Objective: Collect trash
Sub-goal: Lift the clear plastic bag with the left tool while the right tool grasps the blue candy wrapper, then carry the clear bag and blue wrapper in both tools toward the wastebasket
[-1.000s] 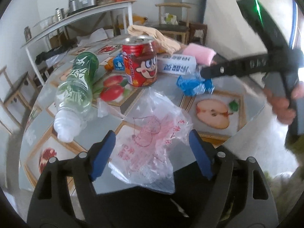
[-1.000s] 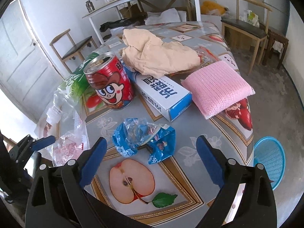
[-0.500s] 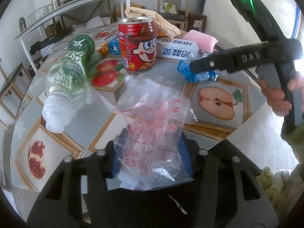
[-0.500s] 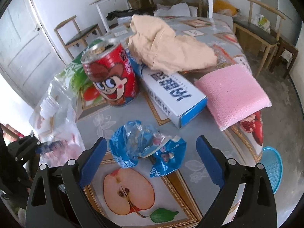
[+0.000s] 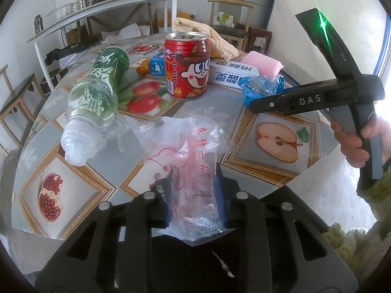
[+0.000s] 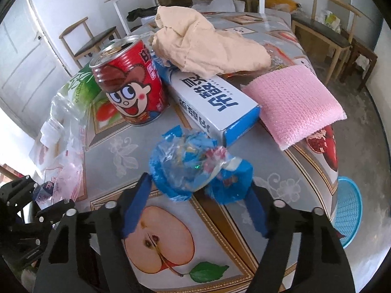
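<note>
A clear plastic bag (image 5: 193,146) with red print lies at the near edge of the fruit-patterned table (image 5: 80,171). My left gripper (image 5: 194,195) is closing, and its blue pads squeeze the bag's lower end. A crumpled blue wrapper (image 6: 195,168) lies in front of a blue-and-white box (image 6: 212,97). Around it my right gripper (image 6: 198,190) is closing, with a fingertip at each side of the wrapper and no firm pinch visible. An open red can (image 6: 132,83) stands upright. Beside it lies a green-labelled bottle (image 5: 97,90). In the left wrist view, a hand holds the right gripper (image 5: 254,102) over the wrapper (image 5: 261,86).
A beige cloth (image 6: 207,46) rests on the box, with a pink sponge (image 6: 293,102) to its right. A blue basket (image 6: 349,210) sits on the floor past the table's right edge. Wooden chairs (image 6: 325,34) and a white shelf table (image 5: 102,7) stand behind.
My left jaws have closed from wide open onto the plastic bag and bunched it up. The right gripper has come closer to the blue wrapper, and its jaws have narrowed around it.
</note>
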`<state>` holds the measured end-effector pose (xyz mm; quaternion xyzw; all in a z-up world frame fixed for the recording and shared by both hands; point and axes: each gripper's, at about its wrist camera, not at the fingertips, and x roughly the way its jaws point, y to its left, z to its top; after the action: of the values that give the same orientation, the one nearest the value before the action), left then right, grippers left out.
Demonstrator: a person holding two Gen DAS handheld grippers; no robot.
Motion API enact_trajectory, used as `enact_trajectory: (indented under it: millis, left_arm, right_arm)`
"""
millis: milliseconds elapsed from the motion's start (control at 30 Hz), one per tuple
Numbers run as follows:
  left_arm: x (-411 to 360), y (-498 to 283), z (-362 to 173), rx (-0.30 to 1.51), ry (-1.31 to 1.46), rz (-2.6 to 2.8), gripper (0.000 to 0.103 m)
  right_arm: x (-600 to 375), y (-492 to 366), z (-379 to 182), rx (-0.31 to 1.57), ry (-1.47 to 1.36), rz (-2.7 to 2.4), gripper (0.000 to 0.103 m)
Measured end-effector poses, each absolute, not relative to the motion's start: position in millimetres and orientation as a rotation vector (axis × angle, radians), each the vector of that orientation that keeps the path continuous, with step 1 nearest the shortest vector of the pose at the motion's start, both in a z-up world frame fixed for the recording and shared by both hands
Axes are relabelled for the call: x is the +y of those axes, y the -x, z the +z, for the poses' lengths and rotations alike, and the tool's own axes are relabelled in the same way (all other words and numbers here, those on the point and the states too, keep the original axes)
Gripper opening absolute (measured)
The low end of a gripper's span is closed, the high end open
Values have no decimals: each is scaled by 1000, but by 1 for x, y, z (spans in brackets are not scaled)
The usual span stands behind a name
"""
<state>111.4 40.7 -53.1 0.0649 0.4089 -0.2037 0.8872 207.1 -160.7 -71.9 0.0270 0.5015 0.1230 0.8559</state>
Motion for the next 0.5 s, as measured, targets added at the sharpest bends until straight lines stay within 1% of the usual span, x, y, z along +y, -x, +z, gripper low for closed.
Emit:
enact_trajectory:
  millis: [200, 300, 500]
  left_arm:
    - [43, -109, -51, 838, -126, -412, 23]
    - [43, -109, -48, 834, -120, -404, 23]
    - [44, -103, -40, 810, -116, -390, 22]
  right_arm:
    - [-167, -206, -68, 1056, -92, 259, 51]
    - [-170, -204, -66, 1046, -107, 263, 48]
    - [-173, -197, -59, 1025, -118, 277, 46]
